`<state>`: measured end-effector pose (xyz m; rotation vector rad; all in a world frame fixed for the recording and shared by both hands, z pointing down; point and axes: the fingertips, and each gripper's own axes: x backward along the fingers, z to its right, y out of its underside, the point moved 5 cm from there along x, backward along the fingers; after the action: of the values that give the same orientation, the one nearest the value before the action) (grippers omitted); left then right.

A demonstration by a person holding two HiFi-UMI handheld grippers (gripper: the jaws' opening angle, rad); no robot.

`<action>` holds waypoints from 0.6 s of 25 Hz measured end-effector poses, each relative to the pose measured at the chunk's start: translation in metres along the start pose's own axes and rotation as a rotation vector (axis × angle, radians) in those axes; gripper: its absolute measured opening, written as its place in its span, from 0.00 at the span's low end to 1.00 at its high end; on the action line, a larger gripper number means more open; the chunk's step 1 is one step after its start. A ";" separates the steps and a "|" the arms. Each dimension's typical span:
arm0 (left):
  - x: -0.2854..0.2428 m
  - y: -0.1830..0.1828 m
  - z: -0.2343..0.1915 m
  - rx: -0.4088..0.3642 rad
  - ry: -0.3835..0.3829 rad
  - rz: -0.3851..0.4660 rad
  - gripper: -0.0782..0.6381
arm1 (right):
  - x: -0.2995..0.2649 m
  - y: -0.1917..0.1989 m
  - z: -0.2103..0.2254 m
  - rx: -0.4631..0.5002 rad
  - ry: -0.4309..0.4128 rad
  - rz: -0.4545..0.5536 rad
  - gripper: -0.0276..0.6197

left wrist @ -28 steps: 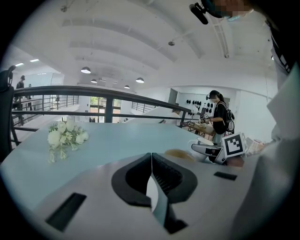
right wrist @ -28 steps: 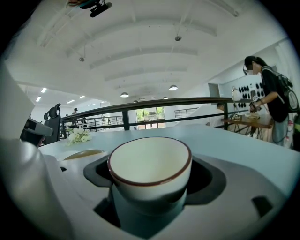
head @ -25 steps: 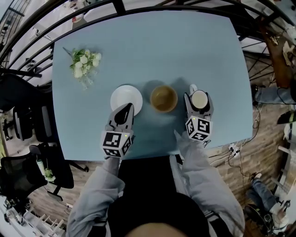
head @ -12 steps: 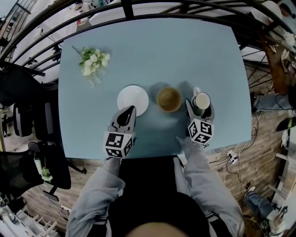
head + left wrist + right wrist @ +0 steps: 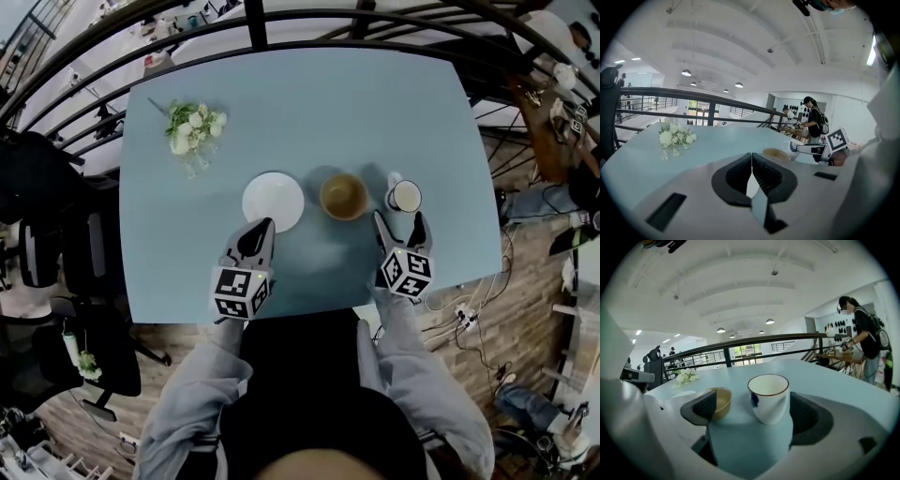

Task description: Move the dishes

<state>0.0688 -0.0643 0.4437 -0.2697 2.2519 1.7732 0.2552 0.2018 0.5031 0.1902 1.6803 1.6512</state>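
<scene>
The jaws of the right gripper (image 5: 400, 225) have just been spread wide, the cup (image 5: 768, 397) untouched between them. The left gripper (image 5: 751, 164) is seen pinched together, empty.

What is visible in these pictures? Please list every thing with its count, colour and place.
table: one, light blue, middle of the head view
plate: one, white, on the table, left of the bowl
bowl: one, brown, between plate and cup
cup: one, white, dark rim, right of the bowl
flowers: one bunch, white, table's far left
railing: one, black, beyond the table
left gripper: one, pale body, black pads, shut, at the plate's near edge
right gripper: one, same colours, open, jaws just been opening; cup before the gap, untouched
</scene>
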 end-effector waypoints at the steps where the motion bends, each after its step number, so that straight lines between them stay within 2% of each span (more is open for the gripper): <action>1: 0.003 0.000 0.000 -0.001 0.004 0.003 0.13 | 0.004 -0.001 -0.003 0.001 -0.002 0.002 0.80; 8: 0.032 -0.002 -0.011 -0.014 0.015 0.030 0.13 | 0.033 -0.011 -0.039 0.031 -0.032 0.023 0.79; 15: 0.065 -0.010 -0.020 -0.030 0.027 0.068 0.13 | 0.062 -0.023 -0.092 0.053 -0.103 -0.019 0.74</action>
<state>0.0086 -0.0852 0.4189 -0.2260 2.2807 1.8493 0.1655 0.1616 0.4459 0.2796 1.6440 1.5573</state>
